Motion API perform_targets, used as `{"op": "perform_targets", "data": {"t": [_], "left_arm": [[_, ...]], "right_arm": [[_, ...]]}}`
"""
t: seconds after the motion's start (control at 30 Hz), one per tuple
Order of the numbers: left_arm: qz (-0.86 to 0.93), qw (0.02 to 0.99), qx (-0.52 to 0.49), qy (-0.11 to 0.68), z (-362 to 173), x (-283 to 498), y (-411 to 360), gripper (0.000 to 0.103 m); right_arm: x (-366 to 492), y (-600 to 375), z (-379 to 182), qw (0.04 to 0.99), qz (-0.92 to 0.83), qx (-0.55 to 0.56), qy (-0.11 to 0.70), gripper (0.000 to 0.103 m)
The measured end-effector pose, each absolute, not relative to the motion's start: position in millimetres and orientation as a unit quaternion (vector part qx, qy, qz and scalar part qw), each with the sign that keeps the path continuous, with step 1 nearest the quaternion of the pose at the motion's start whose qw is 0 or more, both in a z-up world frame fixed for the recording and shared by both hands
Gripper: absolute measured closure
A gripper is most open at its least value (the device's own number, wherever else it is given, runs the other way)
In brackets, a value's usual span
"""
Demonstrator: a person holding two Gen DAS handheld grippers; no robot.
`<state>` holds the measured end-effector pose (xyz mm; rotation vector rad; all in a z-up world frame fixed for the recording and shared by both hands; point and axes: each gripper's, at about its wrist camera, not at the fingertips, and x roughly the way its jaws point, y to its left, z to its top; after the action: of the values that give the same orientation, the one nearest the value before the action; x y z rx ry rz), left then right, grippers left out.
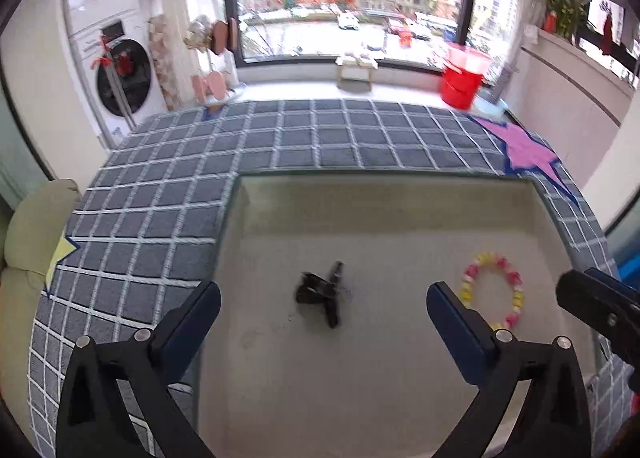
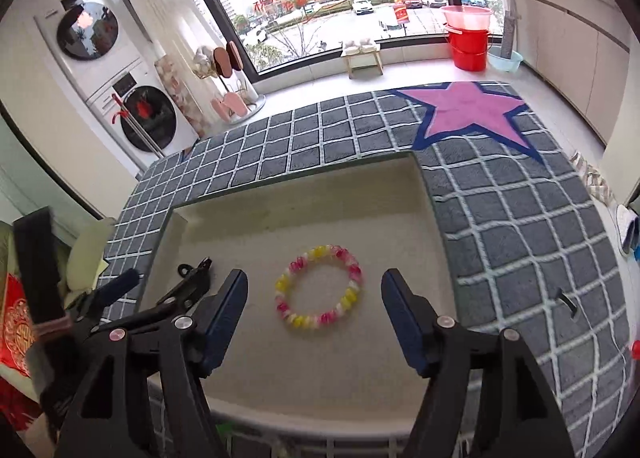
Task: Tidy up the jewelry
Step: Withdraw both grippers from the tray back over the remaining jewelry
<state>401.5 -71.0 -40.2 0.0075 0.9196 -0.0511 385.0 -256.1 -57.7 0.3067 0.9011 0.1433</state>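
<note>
Two pieces of jewelry are seen lying in the shallow beige tray [image 1: 400, 378], which is set on a grey checked rug [image 1: 280, 138]. In the left wrist view, a small dark clip-like piece [image 1: 320, 294] is placed near the tray's middle, at about twelve o'clock from the left gripper [image 1: 323, 310], whose jaws are spread wide and empty, with nothing pressed by either pad. A pink and yellow bead bracelet [image 2: 319, 287] is laid flat toward three o'clock of the dark piece; in the right wrist view it is found just ahead of the right gripper [image 2: 315, 308], whose jaws are likewise parted and hold nothing. The right gripper's tip is also glimpsed at the right edge of the left view. Both items appear to be deposited, so the remaining risk is judged to lie in any retreat or regrasp: the bracelet could be snagged by a blue pad and dragged, the light dark piece could be knocked aside, and the two grippers, being close together, could be bumped against each other.
</note>
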Motion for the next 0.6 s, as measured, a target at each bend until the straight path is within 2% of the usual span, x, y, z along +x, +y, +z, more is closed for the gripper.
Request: {"op": "perform_targets", "data": {"t": [0.1,0.13,0.17,0.3,0.47,0.5,0.57,0.6], "left_arm": [[-0.028,0.901,0.006,0.432,-32,390,-71,0.000],[-0.031,0.905,0.006,0.424,-27,385,-71,0.000],[-0.034,0.909,0.008,0.414,-21,377,-70,0.000],[-0.047,0.921,0.008,0.386,-1,347,-68,0.000],[-0.081,0.911,-0.008,0.404,8,312,-58,0.000],[-0.086,0.909,-0.013,0.408,8,308,-57,0.000],[-0.090,0.905,-0.018,0.416,7,297,-51,0.000],[-0.090,0.904,-0.017,0.418,6,290,-50,0.000]], "right_arm": [[365,-262,-50,0.890,0.058,0.135,0.431,0.030],[359,-264,-47,0.892,0.055,0.131,0.429,0.027],[355,-264,-45,0.892,0.054,0.129,0.430,0.020],[331,-272,-35,0.894,0.055,0.125,0.426,0.020],[311,-266,-26,0.895,0.068,0.123,0.423,0.016],[306,-264,-24,0.896,0.072,0.121,0.420,0.013],[297,-257,-19,0.899,0.082,0.118,0.413,0.000],[294,-255,-17,0.902,0.085,0.117,0.407,0.000]]}}
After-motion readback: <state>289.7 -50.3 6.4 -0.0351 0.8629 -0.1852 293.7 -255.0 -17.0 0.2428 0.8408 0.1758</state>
